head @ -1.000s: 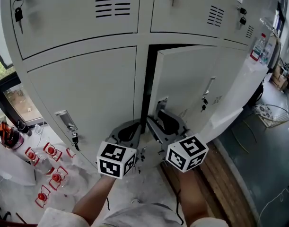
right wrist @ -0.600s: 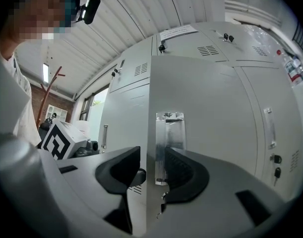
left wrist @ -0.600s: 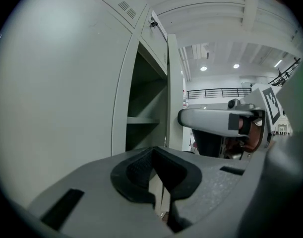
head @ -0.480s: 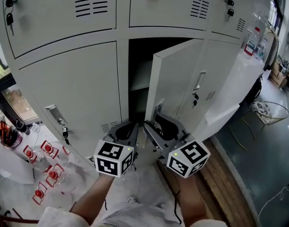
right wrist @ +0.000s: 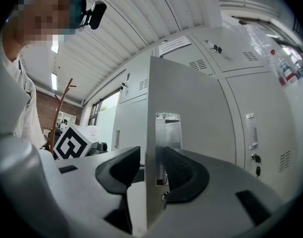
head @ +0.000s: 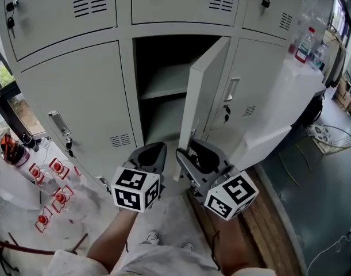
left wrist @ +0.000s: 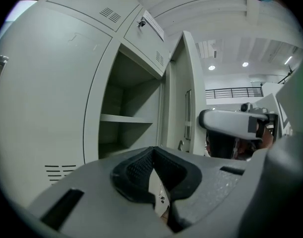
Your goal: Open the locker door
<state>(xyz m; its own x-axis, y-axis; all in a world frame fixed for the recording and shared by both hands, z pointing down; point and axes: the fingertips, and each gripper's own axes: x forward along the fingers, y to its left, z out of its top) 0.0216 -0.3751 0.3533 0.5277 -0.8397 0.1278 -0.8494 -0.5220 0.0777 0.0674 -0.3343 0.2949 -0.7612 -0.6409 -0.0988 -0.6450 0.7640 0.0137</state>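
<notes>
Standing half open on the locker bank (head: 77, 85), the locker door (head: 205, 91) exposes a shelf; right gripper (head: 189, 153) jaws clamp its free edge; left gripper (head: 154, 152) jaws together, empty; next, probably a wider pull.

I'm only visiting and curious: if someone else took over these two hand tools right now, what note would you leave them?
Left gripper: fingers shut, holding nothing, low beside the right one.
Right gripper: fingers closed on the door's free edge.
Door: swung roughly halfway out, with the shelf inside in view.
Done: door unlatched and partly open.
Left: swing it wider if needed, then let go.
</notes>
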